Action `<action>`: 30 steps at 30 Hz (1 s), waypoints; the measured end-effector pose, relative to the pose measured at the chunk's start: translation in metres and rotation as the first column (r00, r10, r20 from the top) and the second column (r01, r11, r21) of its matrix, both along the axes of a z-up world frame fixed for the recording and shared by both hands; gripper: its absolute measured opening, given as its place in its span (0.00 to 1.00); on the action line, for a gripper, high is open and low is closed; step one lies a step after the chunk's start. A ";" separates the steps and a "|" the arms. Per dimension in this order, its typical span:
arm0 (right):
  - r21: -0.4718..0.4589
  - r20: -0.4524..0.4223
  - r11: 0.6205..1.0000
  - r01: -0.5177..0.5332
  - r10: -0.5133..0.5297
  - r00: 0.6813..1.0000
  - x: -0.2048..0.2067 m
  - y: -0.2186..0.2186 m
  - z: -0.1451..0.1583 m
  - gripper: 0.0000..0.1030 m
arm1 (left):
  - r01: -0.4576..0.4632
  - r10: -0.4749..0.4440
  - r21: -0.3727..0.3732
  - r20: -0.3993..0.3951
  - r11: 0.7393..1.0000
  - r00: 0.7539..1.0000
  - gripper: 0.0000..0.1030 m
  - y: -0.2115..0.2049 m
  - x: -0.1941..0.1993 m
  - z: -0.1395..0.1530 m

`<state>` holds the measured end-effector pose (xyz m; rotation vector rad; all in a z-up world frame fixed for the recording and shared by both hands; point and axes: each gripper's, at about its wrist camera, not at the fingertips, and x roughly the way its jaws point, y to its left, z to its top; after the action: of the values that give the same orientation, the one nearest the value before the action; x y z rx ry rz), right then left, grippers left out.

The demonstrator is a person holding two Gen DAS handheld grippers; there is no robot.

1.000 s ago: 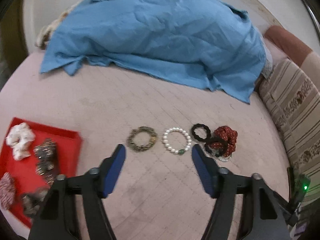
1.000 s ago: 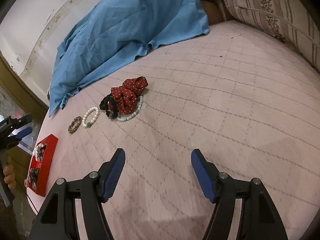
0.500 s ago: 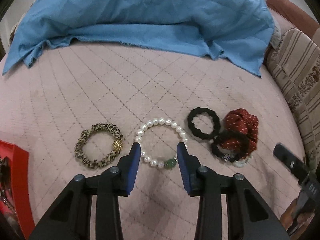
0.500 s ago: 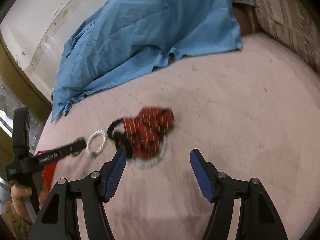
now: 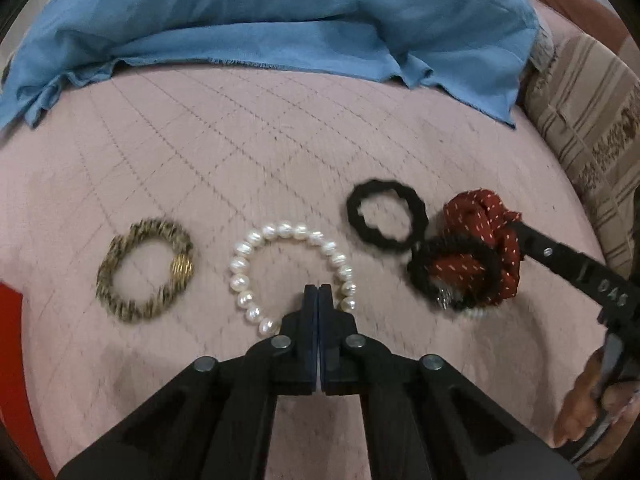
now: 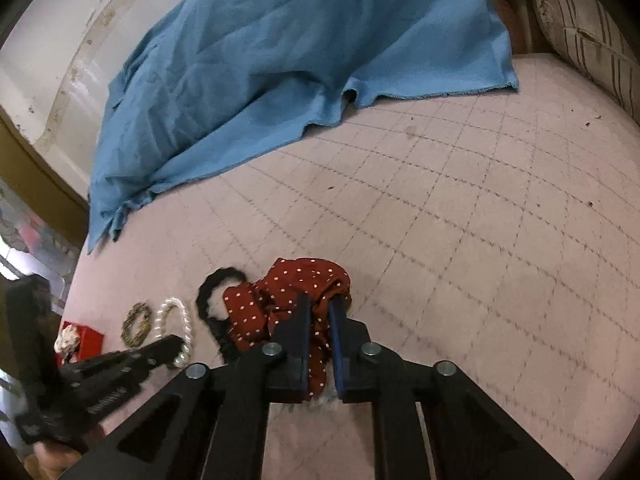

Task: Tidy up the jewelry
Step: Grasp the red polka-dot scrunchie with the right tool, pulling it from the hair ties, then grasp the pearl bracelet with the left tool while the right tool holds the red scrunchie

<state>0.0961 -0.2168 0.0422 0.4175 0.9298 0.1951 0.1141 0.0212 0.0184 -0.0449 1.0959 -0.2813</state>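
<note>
A pearl bracelet (image 5: 286, 230) lies on the pink quilted bed (image 5: 240, 140). My left gripper (image 5: 318, 292) points down at its near side, jaws closing tight together over the strand, which is hidden there. To its left lies a leopard-print scrunchie (image 5: 140, 308), to its right a black hair tie (image 5: 384, 240). Further right a red dotted scrunchie (image 6: 288, 284) sits tangled with a second black tie (image 5: 452, 248). My right gripper (image 6: 320, 300) is closing on the red scrunchie, with red fabric pinched between its blue pads.
A red tray (image 6: 90, 338) holding other pieces sits at the bed's left edge. A crumpled blue cloth (image 5: 280, 12) covers the far side. A striped cushion (image 5: 592, 120) borders the right. A hand (image 5: 580, 412) holds the right gripper's handle.
Both grippers went from open to shut. The left one dropped onto the pearl bracelet's near side. The right one moved over the red scrunchie and closed on its fabric.
</note>
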 end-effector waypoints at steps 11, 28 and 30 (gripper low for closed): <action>0.067 0.014 0.995 -0.076 0.076 0.997 -0.112 0.000 0.019 0.07 | 0.008 -0.012 -0.104 -0.038 0.995 0.999 0.00 0.038 -0.091 0.018; -0.009 0.004 0.999 0.035 -0.035 0.999 -0.184 -0.026 0.013 0.54 | -0.025 0.025 0.000 0.094 1.000 0.995 0.40 0.043 -0.098 0.043; -0.023 0.003 0.999 0.028 -0.028 1.000 -0.180 -0.023 0.012 0.54 | -0.035 0.036 -0.011 0.083 0.999 0.996 0.41 0.042 -0.083 0.041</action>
<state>-0.0838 -0.2400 0.0537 0.4088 0.9224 0.1592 0.0315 0.0632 0.0591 -0.0601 1.0106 -0.2544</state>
